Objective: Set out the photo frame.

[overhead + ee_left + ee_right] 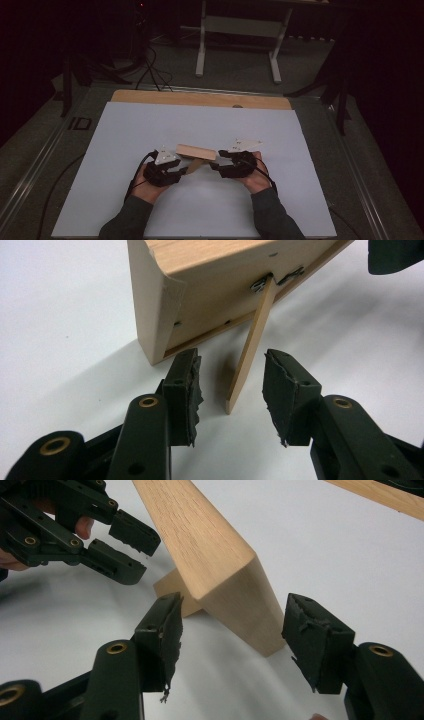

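Note:
A light wooden picture frame [196,151] stands tilted on the white table, propped on its thin fold-out leg [252,345]. My left gripper [231,390] is open behind the frame [200,295], with the leg's lower end in the gap between its pads and touching neither. My right gripper [232,630] is open too, its pads on either side of the frame's near end [220,565] with a gap on both sides. In the high view the left gripper [182,170] and the right gripper [216,161] flank the frame. The left gripper [127,545] also appears in the right gripper view.
A white sheet [150,130] covers the table, with a wooden strip [200,98] along its far edge. Beyond it stand a white desk's legs [201,50] on the dark floor, and cables [150,70] lie at the back left.

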A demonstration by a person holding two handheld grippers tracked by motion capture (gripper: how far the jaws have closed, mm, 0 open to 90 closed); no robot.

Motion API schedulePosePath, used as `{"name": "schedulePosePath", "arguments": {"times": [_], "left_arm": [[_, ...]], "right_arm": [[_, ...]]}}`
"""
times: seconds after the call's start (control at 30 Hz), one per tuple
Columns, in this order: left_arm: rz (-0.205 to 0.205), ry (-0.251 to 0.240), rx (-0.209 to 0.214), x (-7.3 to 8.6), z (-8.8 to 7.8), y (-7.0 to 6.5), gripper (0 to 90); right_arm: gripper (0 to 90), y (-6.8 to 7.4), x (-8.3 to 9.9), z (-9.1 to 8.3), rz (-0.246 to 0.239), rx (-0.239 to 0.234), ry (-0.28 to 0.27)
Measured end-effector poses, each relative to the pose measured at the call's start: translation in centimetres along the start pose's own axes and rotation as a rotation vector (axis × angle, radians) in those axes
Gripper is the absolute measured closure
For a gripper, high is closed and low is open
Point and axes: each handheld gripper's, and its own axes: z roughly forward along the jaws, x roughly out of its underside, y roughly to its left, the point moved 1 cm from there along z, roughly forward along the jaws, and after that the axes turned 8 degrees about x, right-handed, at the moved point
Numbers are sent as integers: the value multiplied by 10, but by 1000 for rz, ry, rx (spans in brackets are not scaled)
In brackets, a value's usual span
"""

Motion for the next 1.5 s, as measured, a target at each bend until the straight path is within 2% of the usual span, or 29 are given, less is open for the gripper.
{"name": "schedulePosePath", "arguments": {"times": [0.5, 0.7, 0.83, 0.93, 1.17, 1.37, 1.5], "left_arm": [[5, -22, 1, -4, -4, 1, 598], [1, -30, 2, -4, -5, 1, 602], [1, -32, -1, -4, -5, 1, 602], [2, -32, 1, -4, -5, 1, 602], [1, -30, 5, -4, -4, 2, 608], [-2, -28, 19, -5, -3, 1, 633], [-2, -29, 27, -5, -4, 1, 689]], "right_arm": [[427, -9, 5, -11, -18, -12, 4], [442, -17, 6, -15, 20, 24, -13], [377, -19, 6, -15, 29, 48, -14], [364, -20, 6, -15, 36, 48, -17], [494, -19, 6, -10, 50, 107, -16], [613, -16, 5, -5, 66, 121, -32], [692, -17, 6, -4, 78, 130, -43]]}}
